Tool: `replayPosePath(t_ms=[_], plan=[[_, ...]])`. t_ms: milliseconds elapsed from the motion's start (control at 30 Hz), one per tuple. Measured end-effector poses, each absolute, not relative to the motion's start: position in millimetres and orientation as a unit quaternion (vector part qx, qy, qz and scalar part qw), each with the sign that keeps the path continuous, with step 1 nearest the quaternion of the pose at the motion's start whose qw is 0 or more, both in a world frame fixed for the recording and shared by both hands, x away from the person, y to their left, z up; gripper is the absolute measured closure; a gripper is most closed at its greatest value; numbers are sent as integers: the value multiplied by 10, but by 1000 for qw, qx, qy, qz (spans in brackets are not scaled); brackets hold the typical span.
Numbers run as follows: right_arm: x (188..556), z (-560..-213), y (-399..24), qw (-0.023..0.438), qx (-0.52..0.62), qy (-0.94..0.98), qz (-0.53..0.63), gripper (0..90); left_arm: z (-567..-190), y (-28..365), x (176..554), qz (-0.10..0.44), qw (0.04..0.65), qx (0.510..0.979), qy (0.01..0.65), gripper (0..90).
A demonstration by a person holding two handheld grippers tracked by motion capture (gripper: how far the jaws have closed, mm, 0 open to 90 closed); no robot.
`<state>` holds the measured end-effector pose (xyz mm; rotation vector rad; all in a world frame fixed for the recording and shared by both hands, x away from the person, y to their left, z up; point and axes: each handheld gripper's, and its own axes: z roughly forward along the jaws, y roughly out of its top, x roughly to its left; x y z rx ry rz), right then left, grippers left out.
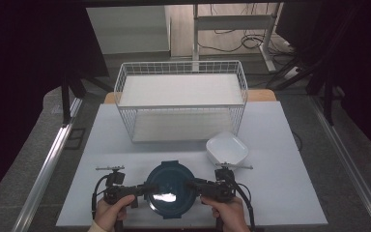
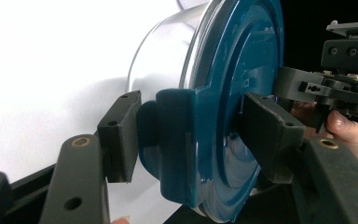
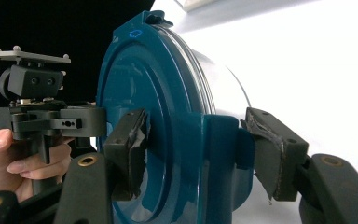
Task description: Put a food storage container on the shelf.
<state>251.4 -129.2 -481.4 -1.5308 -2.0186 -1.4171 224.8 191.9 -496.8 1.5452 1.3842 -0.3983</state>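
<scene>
Lidded container clamped between left tool and right tool.

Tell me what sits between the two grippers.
The round container with the blue lid sits between the left gripper and the right gripper in the high view, each clamping a side latch.

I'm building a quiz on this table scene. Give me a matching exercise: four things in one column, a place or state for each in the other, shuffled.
Things:
1. white wire basket
2. white square bowl
3. round container with dark teal lid
4. left gripper

Places or states:
A. clamped on a lid latch tab
B. at the table's far edge
C. between the two grippers
D. beside the basket's front right corner

Pairs: 1-B, 2-D, 3-C, 4-A
</scene>
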Motion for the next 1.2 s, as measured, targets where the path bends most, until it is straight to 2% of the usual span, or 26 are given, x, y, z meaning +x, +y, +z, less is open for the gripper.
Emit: replayPosePath(t_ms=[400,1200], plan=[[2755,-4543,-1253,106,-513,-690,-500,406,-4666,1959,2495,-145,503,642,560,402],[3026,-4038,-1279,71,-495,-701,-509,409,-4282,1932,2809,-142,525,644,538,403]])
